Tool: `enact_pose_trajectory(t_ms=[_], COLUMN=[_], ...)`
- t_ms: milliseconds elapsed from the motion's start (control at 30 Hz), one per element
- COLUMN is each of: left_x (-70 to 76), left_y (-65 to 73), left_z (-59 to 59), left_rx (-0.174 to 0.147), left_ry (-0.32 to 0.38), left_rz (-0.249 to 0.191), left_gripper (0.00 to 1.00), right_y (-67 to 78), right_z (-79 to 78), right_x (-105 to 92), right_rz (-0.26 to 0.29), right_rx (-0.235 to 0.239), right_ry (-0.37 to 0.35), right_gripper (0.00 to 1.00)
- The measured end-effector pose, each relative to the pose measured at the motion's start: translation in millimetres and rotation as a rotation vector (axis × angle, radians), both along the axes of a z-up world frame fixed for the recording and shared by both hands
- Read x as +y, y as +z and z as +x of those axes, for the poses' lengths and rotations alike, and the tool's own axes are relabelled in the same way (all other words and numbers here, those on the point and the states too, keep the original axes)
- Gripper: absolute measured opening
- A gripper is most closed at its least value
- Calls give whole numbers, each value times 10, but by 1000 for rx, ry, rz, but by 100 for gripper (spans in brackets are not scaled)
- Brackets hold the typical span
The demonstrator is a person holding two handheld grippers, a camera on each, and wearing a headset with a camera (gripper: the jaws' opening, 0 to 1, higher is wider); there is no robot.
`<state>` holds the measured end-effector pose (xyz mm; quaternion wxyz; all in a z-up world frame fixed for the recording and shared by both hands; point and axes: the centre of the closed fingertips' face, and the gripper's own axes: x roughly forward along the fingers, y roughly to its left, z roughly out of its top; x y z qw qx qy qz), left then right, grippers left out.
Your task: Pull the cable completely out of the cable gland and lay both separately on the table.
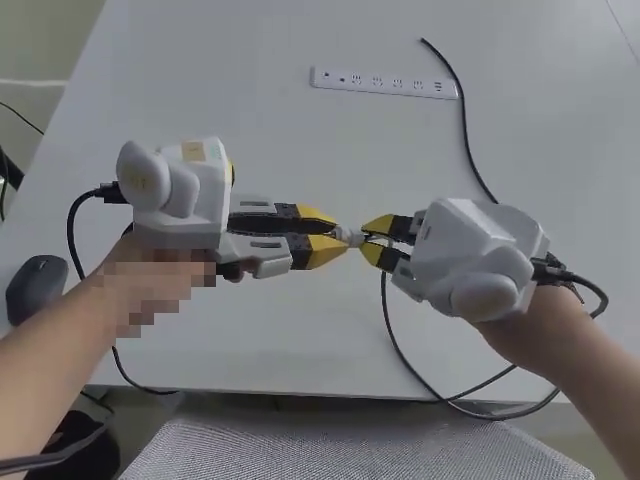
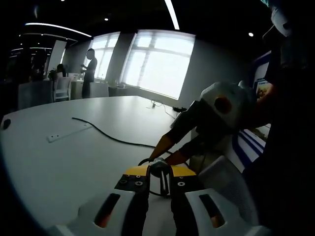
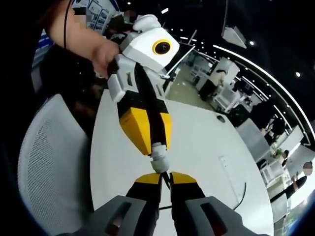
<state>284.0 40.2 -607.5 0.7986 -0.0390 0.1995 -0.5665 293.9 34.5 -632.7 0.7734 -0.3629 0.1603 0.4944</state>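
White office table (image 1: 200,100), power strip (image 1: 385,84), bright windows (image 2: 157,64)

cable gland (image 3: 158,156): pale matt plastic | table (image 1: 250,130): smooth matt white

The head view looked down over the near edge of the table (image 1: 250,60), with the left gripper (image 1: 338,241) and right gripper (image 1: 370,242) meeting mid-frame. Each gripper view sat close behind its own jaws, facing the other gripper; all three shared the cable gland (image 1: 352,237) and cable (image 1: 382,300).
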Motion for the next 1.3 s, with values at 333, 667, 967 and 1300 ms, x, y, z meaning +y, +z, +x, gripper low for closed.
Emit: enact_pose_trajectory(t_ms=[333,667,967,1300], left_x=[-26,-30,-42,-55], left_y=[13,59,70,72], left_z=[-3,-27,-56,-80], left_rx=[-9,-10,-10,-8], left_ry=[-6,-5,-4,-2], left_rz=[7,-8,-12,-18], left_gripper=[15,15,15,15], right_y=[-38,-126,-221,-327], right_z=[6,74,94,93], right_x=[-44,-247,-383,-549], right_rz=[25,12,14,11], right_rx=[38,58,85,96], right_ry=[-38,-100,-148,-178], right_gripper=[0,0,0,0])
